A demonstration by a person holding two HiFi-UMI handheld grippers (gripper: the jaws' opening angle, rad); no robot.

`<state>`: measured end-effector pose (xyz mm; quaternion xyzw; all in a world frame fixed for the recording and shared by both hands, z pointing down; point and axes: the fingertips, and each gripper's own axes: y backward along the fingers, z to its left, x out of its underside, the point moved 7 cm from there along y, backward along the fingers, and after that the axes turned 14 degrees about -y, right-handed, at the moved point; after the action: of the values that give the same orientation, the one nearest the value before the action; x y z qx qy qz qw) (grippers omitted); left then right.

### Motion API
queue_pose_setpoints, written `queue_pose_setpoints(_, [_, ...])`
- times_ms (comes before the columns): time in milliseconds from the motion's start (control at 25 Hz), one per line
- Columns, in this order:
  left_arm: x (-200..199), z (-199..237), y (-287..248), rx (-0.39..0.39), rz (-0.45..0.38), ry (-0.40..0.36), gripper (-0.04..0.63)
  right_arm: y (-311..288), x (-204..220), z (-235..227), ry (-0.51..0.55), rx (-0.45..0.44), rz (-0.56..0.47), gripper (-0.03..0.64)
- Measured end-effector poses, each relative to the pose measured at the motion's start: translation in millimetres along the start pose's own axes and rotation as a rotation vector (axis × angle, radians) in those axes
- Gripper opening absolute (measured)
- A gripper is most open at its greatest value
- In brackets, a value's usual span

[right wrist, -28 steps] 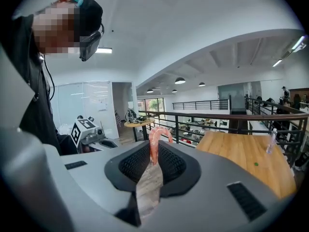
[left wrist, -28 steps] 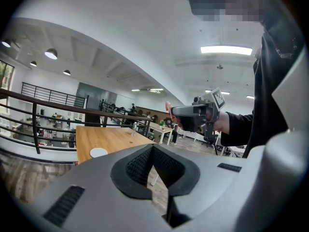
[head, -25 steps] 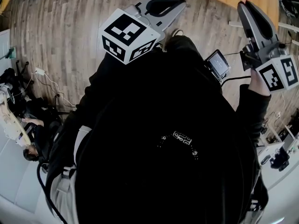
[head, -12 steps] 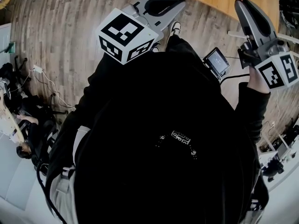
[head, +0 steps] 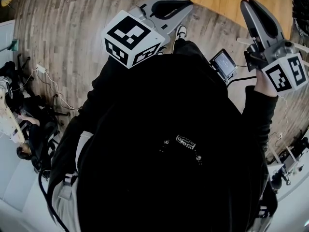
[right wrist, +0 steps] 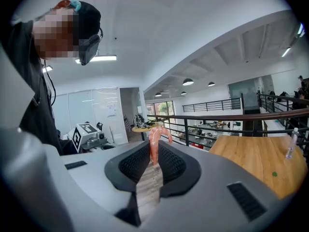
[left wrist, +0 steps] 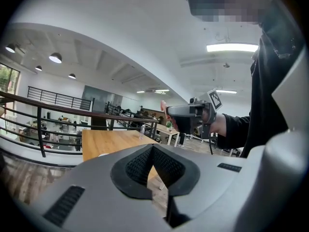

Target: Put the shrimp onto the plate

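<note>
The place looks like an open-plan office or lab on an upper level. A black railing (right wrist: 231,116) edges it. Round lamps (right wrist: 188,81) and strip lights (left wrist: 231,47) sit in a white ceiling (left wrist: 120,23). There are glass partitions (right wrist: 104,112), a plank floor (head: 63,37), a wooden bench (right wrist: 256,158) and loose cables (head: 48,83).

Holds left tool (head: 166,6) (left wrist: 153,149) raised ahead of the chest, pointing forward, jaws closed tip to tip on nothing. Holds right tool (head: 251,1) (right wrist: 153,151) out to the right, also pointing forward, jaws pinched on the shrimp (right wrist: 155,139). Grips it with right hand (head: 263,86), black-sleeved forearm reaching forward. Left hand seemingly hidden beneath its tool.
</note>
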<state>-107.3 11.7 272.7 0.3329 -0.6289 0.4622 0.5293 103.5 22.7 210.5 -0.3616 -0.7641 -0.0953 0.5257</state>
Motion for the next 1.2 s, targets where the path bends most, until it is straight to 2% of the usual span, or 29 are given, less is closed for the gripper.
queue_pose_setpoints(280, [-19.2, 18.2, -44.0, -0.012, 0.017, 0.001, -0.002, -1.6, -23.1, -40.8, -0.006, -0.025, -0.005, 0.064])
queue_pose_setpoints(480, [-36.9, 57.1, -89.6, -0.013, 0.029, 0.008, -0.002, -28.8, -45.1, -85.7, 0.069, 0.0, 0.024, 0.064])
queue_pose_setpoints(640, [-49.5, 66.4, -101.3, -0.027, 0.036, -0.008, -0.002, -32.9, -43.5, -91.9, 0.092, -0.011, 0.027, 0.064])
queue_pose_setpoints(760, [-66.1, 72.3, -111.3, -0.034, 0.025, -0.017, -0.002, -30.9, -45.4, -93.3, 0.087, -0.021, 0.028, 0.064])
queue_pose_setpoints(920, [-80.4, 72.6, -152.1, -0.016, 0.034, -0.026, -0.002, -13.4, -54.6, -126.7, 0.069, -0.009, 0.019, 0.064])
queue_pose_setpoints(1200, [-74.5, 75.3, -209.6, 0.007, 0.084, -0.013, -0.002, 5.0, -53.1, -187.8, 0.003, 0.004, 0.009, 0.064])
